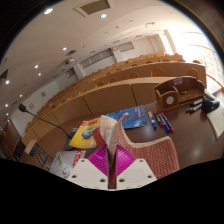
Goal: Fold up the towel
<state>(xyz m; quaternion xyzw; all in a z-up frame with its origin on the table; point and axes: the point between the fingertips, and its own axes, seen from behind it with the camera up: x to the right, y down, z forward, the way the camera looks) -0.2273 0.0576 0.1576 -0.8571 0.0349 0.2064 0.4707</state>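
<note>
My gripper (110, 158) is shut on a checked red-and-white towel (148, 150). An edge of the towel is pinched between the magenta pads (98, 160) and rises above the fingers. The rest of the cloth hangs to the right of the fingers, lifted off the dark table (185, 135). The part of the towel below the fingers is hidden.
On the dark table beyond the fingers lie a yellow packet (84, 135), a blue packet (130, 118) and small dark items (162, 122). A wooden chair (178, 93) stands at the right. Curved wooden benches (120, 85) fill the back of the hall. A microphone (22, 106) stands at the left.
</note>
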